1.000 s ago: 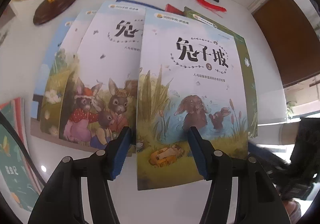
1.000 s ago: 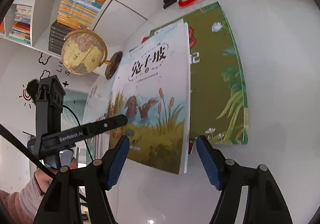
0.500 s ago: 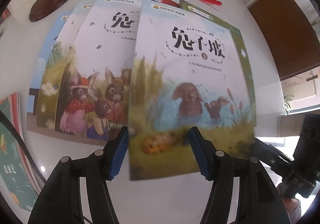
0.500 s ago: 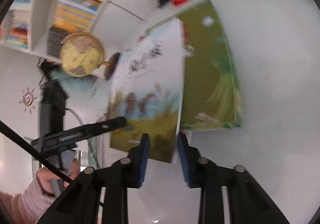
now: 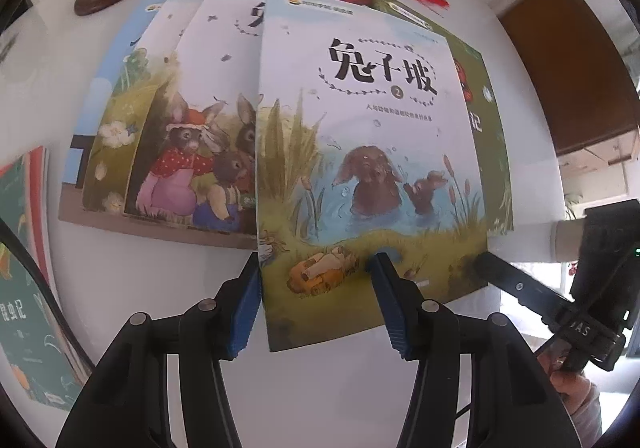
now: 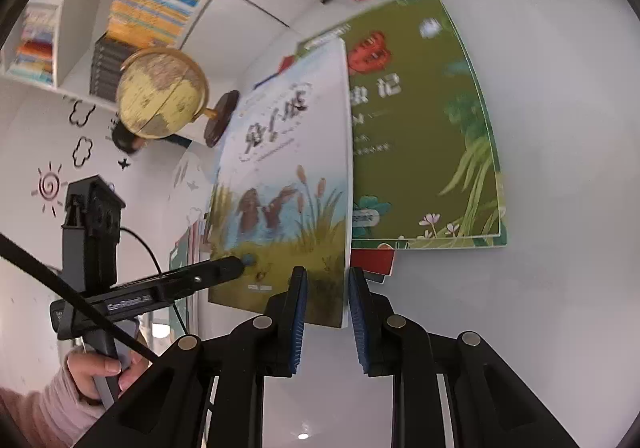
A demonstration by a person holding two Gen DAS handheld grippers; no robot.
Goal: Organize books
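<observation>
Books lie fanned across our white counter: at far left a green one by itself, then overlapping rabbit covers, and on top the pond book, its near edge raised off the surface. Our left claw straddles that book's lower left corner with its jaws closing, though the pads don't look pressed on it yet. Further right, our right claw has nipped the lower right corner of the pond book between nearly closed pads. Beyond it lies a green book, flat. We judge the thin cover may bend or slip from so small a corner grip, and dragging could scatter the fan below.
</observation>
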